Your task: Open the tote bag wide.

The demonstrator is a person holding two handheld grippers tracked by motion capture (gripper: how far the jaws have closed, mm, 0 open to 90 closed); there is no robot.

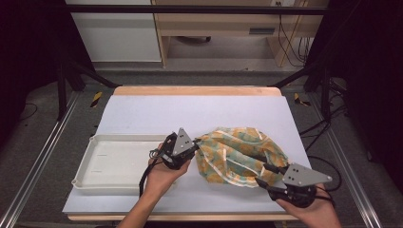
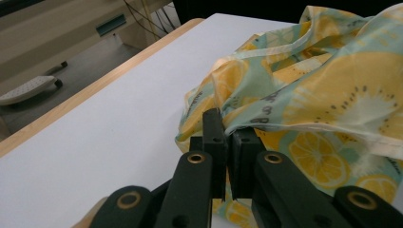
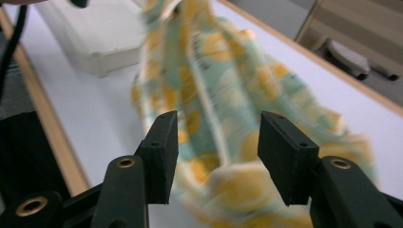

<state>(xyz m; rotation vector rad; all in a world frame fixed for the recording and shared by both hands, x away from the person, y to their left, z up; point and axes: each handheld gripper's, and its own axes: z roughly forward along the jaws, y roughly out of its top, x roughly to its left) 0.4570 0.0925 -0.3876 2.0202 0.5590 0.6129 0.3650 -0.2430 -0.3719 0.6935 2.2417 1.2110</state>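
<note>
A crumpled cloth (image 1: 237, 151) printed with yellow citrus slices on pale green lies on the white table cover, right of the middle. My left gripper (image 1: 195, 144) is at the cloth's left end, shut on a fold of it. In the left gripper view the two jaws (image 2: 231, 130) pinch the cloth's hem (image 2: 328, 90), which hangs lifted. My right gripper (image 1: 261, 173) is at the cloth's front right corner with its jaws apart. In the right gripper view the open jaws (image 3: 217, 128) frame the blurred cloth (image 3: 214, 71), and neither pad presses on it.
An empty white tray (image 1: 90, 164) sits at the table's left, just left of my left hand, and appears as the tray (image 3: 95, 33) in the right gripper view. The wooden table edge (image 1: 195, 90) runs along the back. Bare white cover (image 1: 190, 114) lies behind the cloth.
</note>
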